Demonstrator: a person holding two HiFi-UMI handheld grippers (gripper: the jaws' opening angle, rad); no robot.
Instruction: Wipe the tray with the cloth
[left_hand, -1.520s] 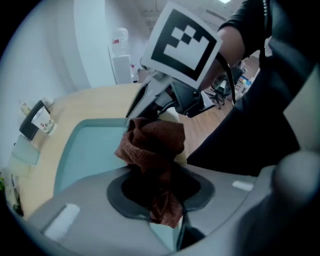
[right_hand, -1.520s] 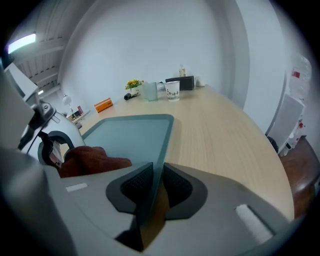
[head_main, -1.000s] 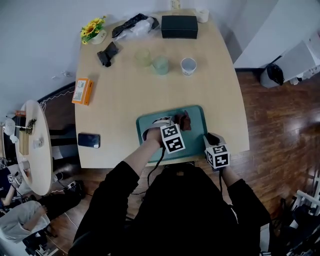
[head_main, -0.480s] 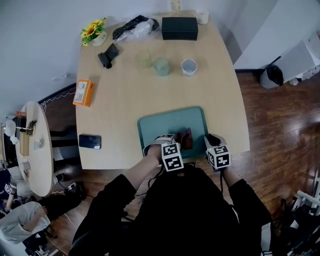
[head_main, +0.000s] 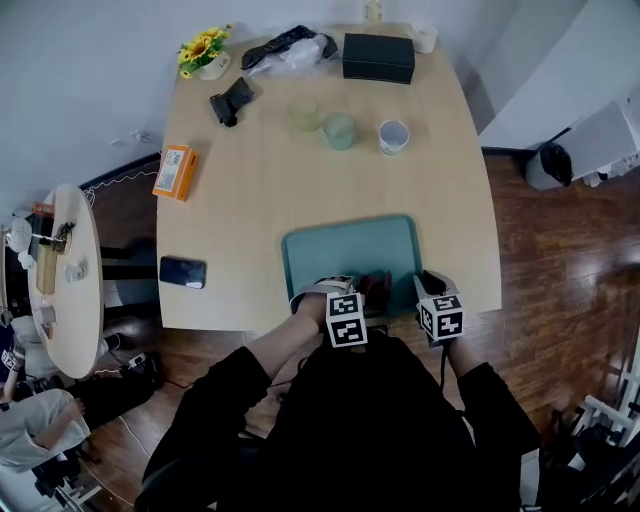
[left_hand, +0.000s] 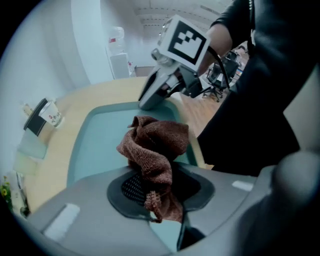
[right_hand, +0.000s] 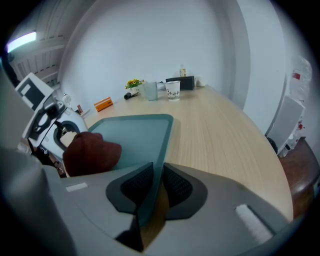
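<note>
While the left gripper (left_hand: 156, 189) pinches the brown cloth (left_hand: 156, 142) tight btw its pads, the cloth sits bunched on the teal tray (head_main: 340, 250), at its near edge toward the right corner. The right gripper (right_hand: 156, 186) clamps the tray's near right rim, jaws closed onto the thin edge w/ the rim btw the pads. Tray lies flat at the near side of the wooden table (head_main: 250, 200). Both grippers are just beside each other. A phone (head_main: 183, 271) lies left of the tray, well apart.
</note>
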